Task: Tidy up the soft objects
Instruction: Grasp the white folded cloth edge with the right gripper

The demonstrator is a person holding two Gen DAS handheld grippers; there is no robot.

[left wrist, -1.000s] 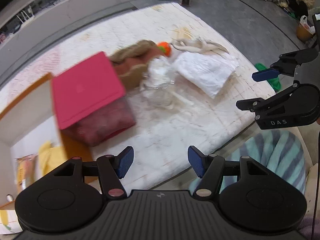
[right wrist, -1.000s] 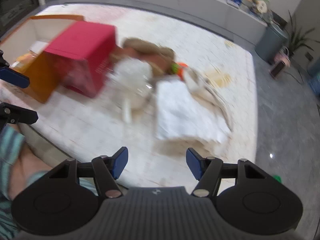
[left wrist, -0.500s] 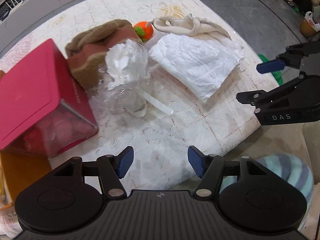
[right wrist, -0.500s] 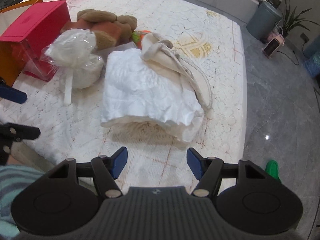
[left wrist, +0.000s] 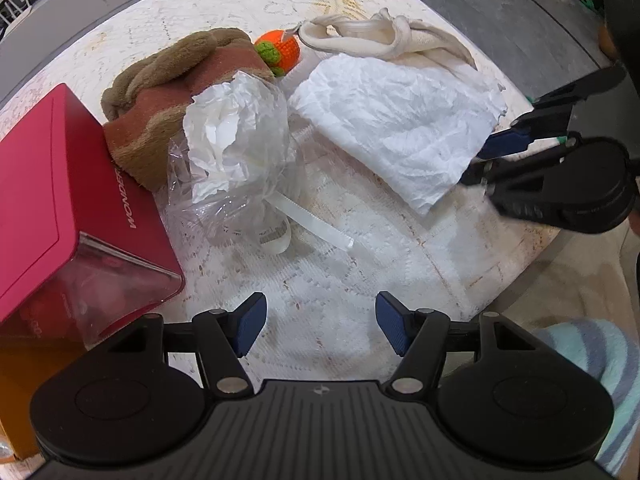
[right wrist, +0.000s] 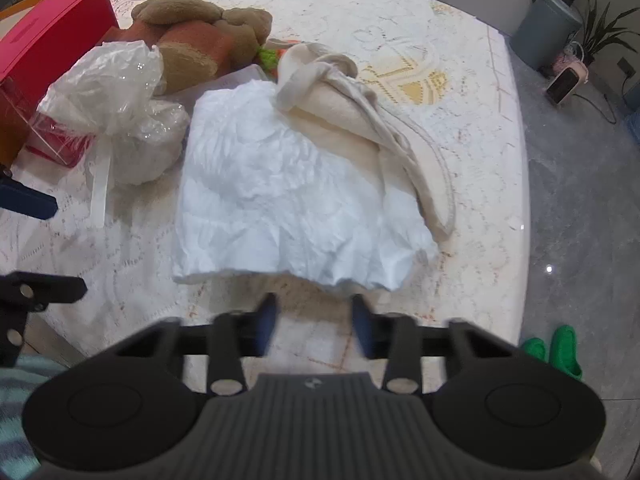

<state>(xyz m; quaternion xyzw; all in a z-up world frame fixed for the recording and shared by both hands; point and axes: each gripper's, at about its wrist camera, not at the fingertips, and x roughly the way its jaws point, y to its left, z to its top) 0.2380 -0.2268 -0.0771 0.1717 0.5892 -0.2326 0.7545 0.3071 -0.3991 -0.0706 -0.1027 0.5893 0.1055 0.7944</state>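
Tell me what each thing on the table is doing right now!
Left gripper: open, empty.
Right gripper: jaws closing, nothing between them.
White crinkled folded cloth: lying flat.
Cream canvas tote bag: crumpled, partly on the cloth.
Clear plastic bag of white stuffing: lying on its side.
Brown plush toy: lying down.
Red box: lid closed.

**Layout on the table**

Seen from the left wrist: box [left wrist: 60, 208] at far left on the table [left wrist: 320, 280]. Plush toy [left wrist: 160, 92] just behind and right of it. Plastic bag [left wrist: 236, 140] in front of the plush, touching. Crocheted ball [left wrist: 280, 50] behind the bag. Crumpled sheet [left wrist: 400, 124] to the right; cloth tote bag [left wrist: 380, 36] behind it, overlapping its far edge.
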